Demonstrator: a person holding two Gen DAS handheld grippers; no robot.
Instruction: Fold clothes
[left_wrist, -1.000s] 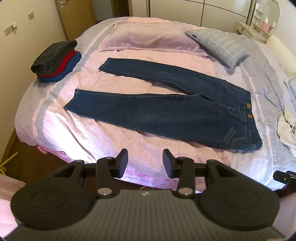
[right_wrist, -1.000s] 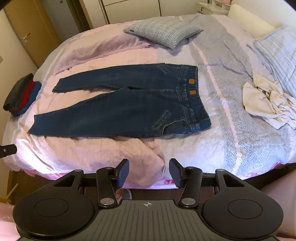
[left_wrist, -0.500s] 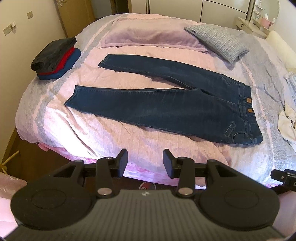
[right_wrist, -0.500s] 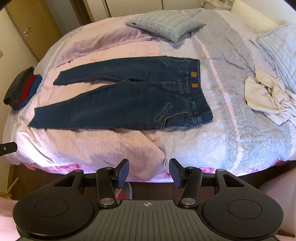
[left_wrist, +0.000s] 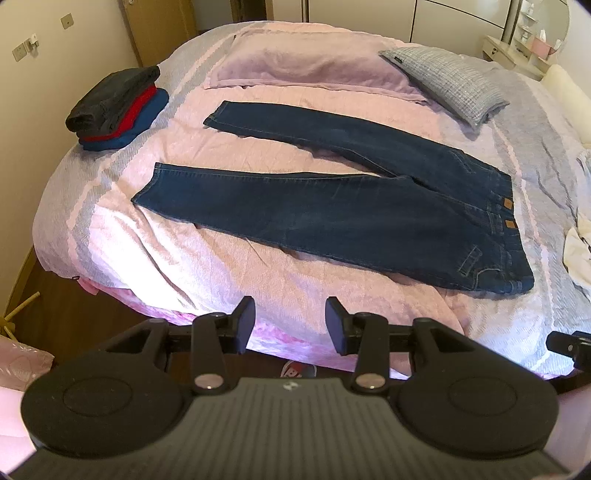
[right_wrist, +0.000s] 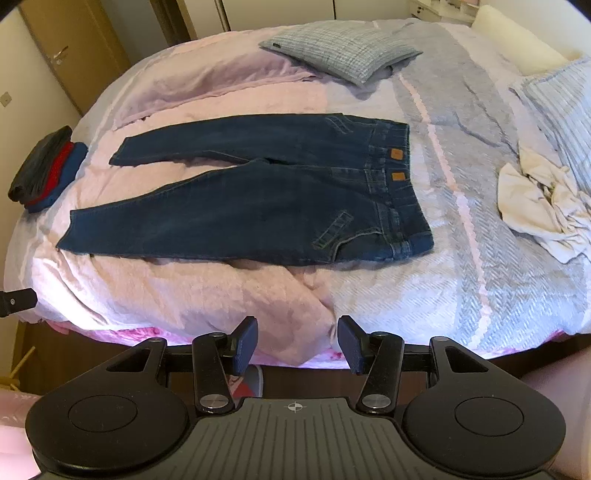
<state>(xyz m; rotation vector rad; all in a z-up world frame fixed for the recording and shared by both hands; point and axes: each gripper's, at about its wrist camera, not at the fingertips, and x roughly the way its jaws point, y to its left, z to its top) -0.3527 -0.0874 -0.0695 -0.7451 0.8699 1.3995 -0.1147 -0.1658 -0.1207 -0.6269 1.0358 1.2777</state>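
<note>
A pair of dark blue jeans (left_wrist: 332, 218) lies flat on the pink bedspread (left_wrist: 229, 269), legs spread apart toward the left, waistband to the right. It also shows in the right wrist view (right_wrist: 258, 206). My left gripper (left_wrist: 290, 325) is open and empty, held off the bed's near edge below the jeans' near leg. My right gripper (right_wrist: 297, 345) is open and empty, off the near edge below the jeans' hip. Neither touches the cloth.
A stack of folded clothes (left_wrist: 114, 107), dark, red and blue, sits at the bed's far left. A grey checked pillow (left_wrist: 447, 81) and a lilac pillow (left_wrist: 306, 70) lie behind the jeans. A crumpled white garment (right_wrist: 543, 206) lies to the right. Dark wooden floor (left_wrist: 74, 317) lies below the bed edge.
Both grippers have pulled back and up a little from the bed, so the jeans sit slightly farther away. The jaws stay open. The jeans have not moved.
</note>
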